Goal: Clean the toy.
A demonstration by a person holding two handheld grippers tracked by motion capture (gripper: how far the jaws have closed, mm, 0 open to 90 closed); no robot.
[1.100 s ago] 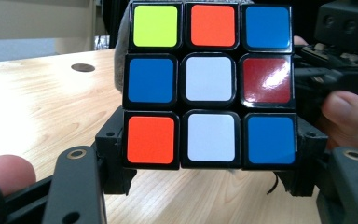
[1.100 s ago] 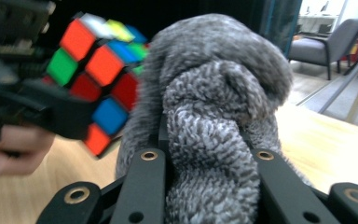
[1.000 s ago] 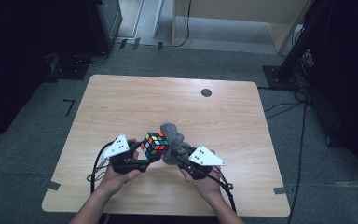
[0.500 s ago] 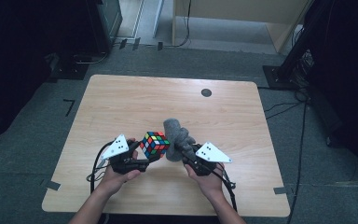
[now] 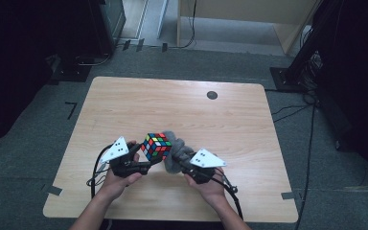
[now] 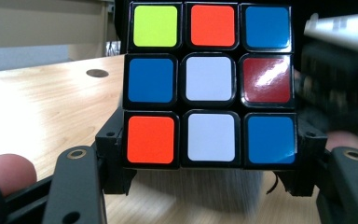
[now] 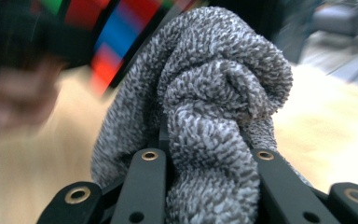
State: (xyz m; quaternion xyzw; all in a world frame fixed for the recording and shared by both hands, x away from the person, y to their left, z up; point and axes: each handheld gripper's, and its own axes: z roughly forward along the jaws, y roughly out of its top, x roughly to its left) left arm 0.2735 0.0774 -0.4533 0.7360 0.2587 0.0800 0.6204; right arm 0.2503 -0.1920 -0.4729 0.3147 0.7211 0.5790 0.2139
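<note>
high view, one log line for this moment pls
left gripper: shut on cube | right gripper: shut on grey cloth | cloth against cube, above table

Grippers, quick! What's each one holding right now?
Left gripper: closed on the puzzle cube.
Right gripper: closed on the grey cloth.

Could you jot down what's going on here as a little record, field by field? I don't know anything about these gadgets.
Setting: wooden table seen from above
Left gripper: shut on a puzzle cube, jaws on its two sides
Cube face toward its camera: white centre, with blue, orange, red and yellow-green squares
Right gripper: shut on a bunched grey cloth
Cloth and cube: cloth pressed against the cube's right side
Likely activity: wiping the cube
Other item: dark round spot on the far tabletop
</note>
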